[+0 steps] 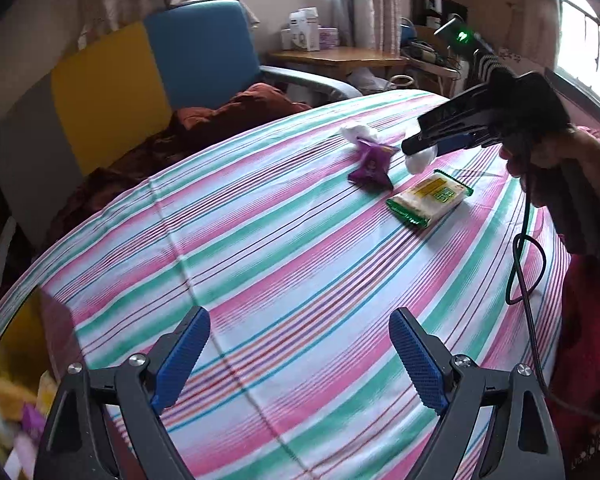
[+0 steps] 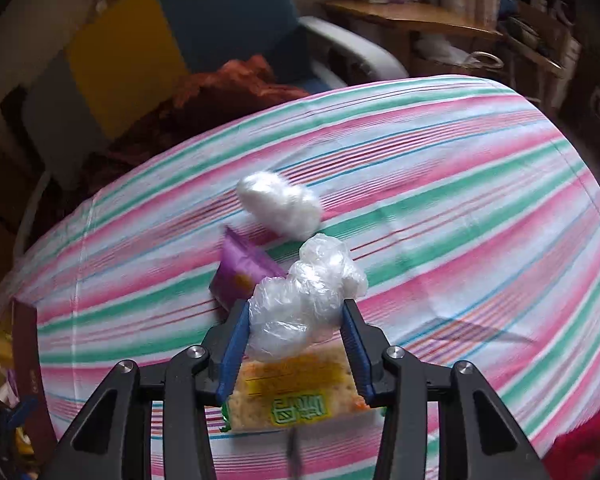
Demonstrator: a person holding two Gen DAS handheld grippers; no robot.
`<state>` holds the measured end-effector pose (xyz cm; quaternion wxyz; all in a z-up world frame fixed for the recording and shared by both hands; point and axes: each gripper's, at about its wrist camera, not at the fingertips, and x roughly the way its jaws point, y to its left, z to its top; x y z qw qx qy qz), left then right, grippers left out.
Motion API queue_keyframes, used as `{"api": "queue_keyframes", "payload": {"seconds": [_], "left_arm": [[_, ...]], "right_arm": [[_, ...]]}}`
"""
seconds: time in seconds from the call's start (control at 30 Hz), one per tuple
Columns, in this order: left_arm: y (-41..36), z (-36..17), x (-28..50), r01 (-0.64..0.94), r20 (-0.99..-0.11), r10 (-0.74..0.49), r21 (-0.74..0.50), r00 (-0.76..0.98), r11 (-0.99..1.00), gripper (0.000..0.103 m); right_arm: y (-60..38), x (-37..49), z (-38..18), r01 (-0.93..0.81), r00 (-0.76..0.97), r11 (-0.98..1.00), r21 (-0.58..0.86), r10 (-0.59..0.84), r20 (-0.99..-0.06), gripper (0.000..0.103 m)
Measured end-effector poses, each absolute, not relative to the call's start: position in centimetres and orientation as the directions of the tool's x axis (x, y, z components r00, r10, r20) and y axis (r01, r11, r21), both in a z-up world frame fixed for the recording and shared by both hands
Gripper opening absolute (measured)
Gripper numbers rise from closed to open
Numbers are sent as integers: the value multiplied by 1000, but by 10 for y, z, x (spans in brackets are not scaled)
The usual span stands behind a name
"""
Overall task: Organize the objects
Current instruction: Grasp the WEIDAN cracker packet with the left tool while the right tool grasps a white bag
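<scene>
Item: clear plastic wad (image 2: 306, 300), lower centre, clamped in right hand-held gripper (image 2: 296, 322) above cracker packet (image 2: 296, 392) on striped bed (image 2: 460, 200). Left hand-held gripper (image 1: 300, 356) open, empty. Advice: lift straight, avoid snagging packet

We see a cloth (image 1: 284, 248) striped pink, green, white and thin blue. On it lie a purple packet (image 1: 371, 165), a green-edged yellow cracker pack (image 1: 430, 199) and white wads (image 2: 279, 204). At 12 o'clock stand yellow (image 1: 108, 96) and blue cushions (image 1: 202, 52). Both tools (image 1: 300, 360) (image 2: 296, 340) are black with blue pads (image 1: 182, 360).
</scene>
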<state>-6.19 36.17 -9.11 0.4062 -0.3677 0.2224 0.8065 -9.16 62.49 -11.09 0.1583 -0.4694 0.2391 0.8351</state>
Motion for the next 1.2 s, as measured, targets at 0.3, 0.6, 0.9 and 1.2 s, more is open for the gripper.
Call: {"api": "queue_keyframes", "payload": {"seconds": [0.3,0.6,0.9,1.2], "left_arm": [[420,-93,-64,-910,-758,578,50,-303,-411,90],[498,-109,-66,-978,-784,599,49,-163,-202,79],[556,-136,-56,-995,-829,550,77,-102,-68,74],[550,-141,-62,-985,-833,548,-27,-72,-172,50]], "right_arm": [[651,-64,-90,-607,-576,-732,307,140,-805,46],[662,-60,-88,-626,-600,-701,342,153,-785,46],[667,-56,-89,-619,-610,-697,362,136,-781,46],[657,-70,-98,-566,-587,-751,341,76,-806,46]]}}
